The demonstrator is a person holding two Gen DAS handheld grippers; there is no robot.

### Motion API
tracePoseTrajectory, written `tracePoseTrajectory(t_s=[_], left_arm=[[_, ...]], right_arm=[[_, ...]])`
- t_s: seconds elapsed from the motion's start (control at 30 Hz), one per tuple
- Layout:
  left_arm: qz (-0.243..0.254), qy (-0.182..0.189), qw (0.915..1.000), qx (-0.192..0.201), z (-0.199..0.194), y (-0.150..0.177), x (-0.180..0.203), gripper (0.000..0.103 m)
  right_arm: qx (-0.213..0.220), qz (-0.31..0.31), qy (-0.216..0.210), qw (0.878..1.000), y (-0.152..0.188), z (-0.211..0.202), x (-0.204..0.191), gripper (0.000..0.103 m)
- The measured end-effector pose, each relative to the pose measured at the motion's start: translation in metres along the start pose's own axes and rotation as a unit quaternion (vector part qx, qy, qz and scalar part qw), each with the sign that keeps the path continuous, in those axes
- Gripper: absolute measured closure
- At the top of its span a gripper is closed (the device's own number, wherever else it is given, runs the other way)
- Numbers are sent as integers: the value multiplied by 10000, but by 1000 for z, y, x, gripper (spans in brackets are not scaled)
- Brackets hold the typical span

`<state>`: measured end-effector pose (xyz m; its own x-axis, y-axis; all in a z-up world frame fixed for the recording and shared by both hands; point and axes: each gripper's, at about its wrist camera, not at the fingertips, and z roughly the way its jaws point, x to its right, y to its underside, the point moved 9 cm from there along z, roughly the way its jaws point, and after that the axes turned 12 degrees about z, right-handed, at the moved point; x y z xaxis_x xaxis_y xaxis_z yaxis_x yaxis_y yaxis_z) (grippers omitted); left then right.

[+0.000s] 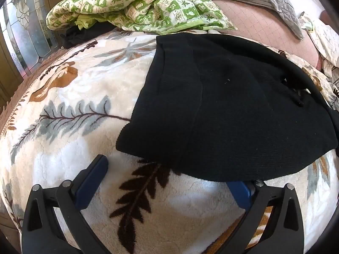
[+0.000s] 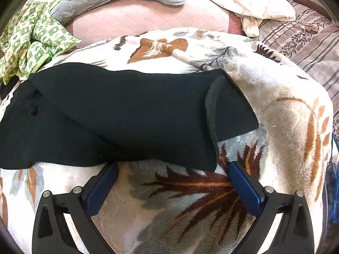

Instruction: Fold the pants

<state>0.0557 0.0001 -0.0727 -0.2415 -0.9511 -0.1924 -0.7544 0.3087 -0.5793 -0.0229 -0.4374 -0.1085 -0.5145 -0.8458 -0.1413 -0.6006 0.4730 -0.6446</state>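
The pants (image 1: 222,110) lie folded on a leaf-patterned blanket (image 1: 70,110), centre right in the left wrist view; a patchwork quilt (image 1: 135,6) is heaped behind them, upper centre.

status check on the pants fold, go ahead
Left gripper and right gripper open, empty. Black pants lying on leaf-print blanket, partly folded. Nothing blocking.
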Motion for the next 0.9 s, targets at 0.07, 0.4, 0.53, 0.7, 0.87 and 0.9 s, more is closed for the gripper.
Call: tracePoseTrajectory(t_s=[0.07, 0.4, 0.53, 0.7, 0.87, 0.9], left_arm=[[-12, 20, 10000, 2, 0, 0, 0, 0], [109, -19, 9999, -6, -25, -3, 1, 0], [-68, 97, 9994, 313, -55, -13, 5, 0], [-42, 224, 9983, 542, -77, -23, 19, 0], [-68, 335, 9976, 604, -85, -28, 28, 0], [-52, 330, 9975, 615, -86, -29, 29, 0]], right_arm=[[4, 3, -4, 10000, 2, -2, 1, 1], [-33, 78, -157, 9998, 0, -12, -3, 1], [109, 241, -640, 9976, 1, -47, -20, 1], [347, -225, -1011, 9940, 3, -79, -55, 0], [325, -268, -1304, 9906, 3, -87, -78, 0], [297, -248, -1380, 9897, 4, -89, -80, 0]])
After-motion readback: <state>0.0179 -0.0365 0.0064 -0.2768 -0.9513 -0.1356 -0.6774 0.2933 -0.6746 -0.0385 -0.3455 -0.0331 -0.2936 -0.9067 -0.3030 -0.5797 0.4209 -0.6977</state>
